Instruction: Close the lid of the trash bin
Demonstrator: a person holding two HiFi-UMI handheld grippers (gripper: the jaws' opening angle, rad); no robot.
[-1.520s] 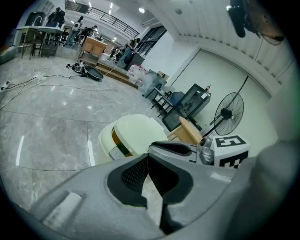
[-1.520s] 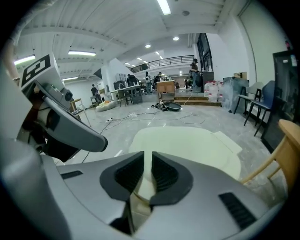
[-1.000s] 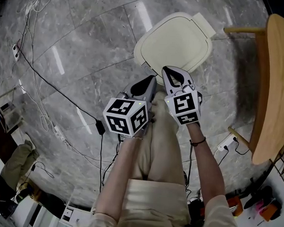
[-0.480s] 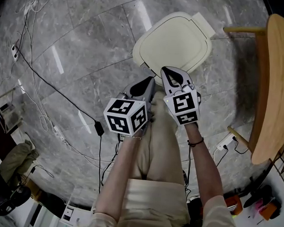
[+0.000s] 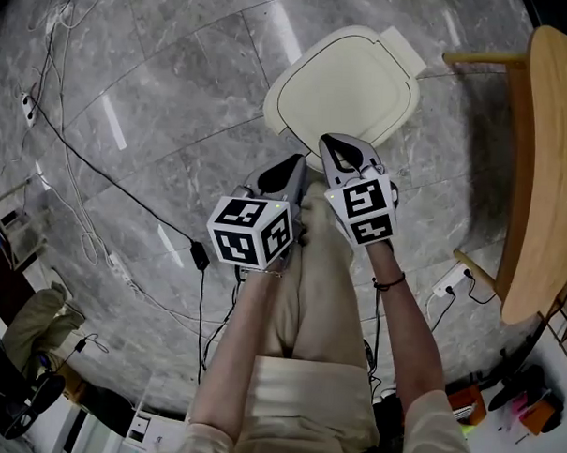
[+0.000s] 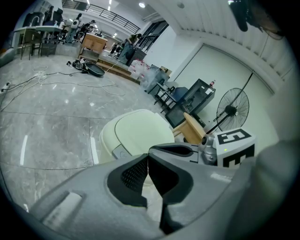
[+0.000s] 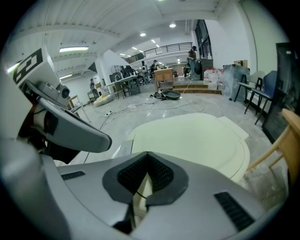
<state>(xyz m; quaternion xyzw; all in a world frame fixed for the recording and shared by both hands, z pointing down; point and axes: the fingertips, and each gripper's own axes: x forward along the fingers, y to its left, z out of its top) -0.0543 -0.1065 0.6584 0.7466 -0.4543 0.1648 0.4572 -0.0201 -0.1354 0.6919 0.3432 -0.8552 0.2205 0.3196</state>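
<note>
Grey marble floor (image 5: 130,92) fills the head view, with a wooden table (image 5: 549,167) along three o'clock. At twelve o'clock stands the cream trash bin (image 5: 273,104). Its lid (image 5: 351,83) lies flat on the rim, so the closing looks done. Near the bin's six o'clock edge hover the left gripper (image 5: 288,170) and right gripper (image 5: 347,154). Both have their jaws pressed together on nothing and seem held clear because no further push is needed.

Grey left gripper (image 5: 298,161) and right gripper (image 5: 329,141) had black ribbed pads (image 6: 133,176) and black-on-white marker cubes (image 5: 250,231). The person wore beige trousers (image 5: 309,297) and a dark wristband (image 5: 388,284).
</note>
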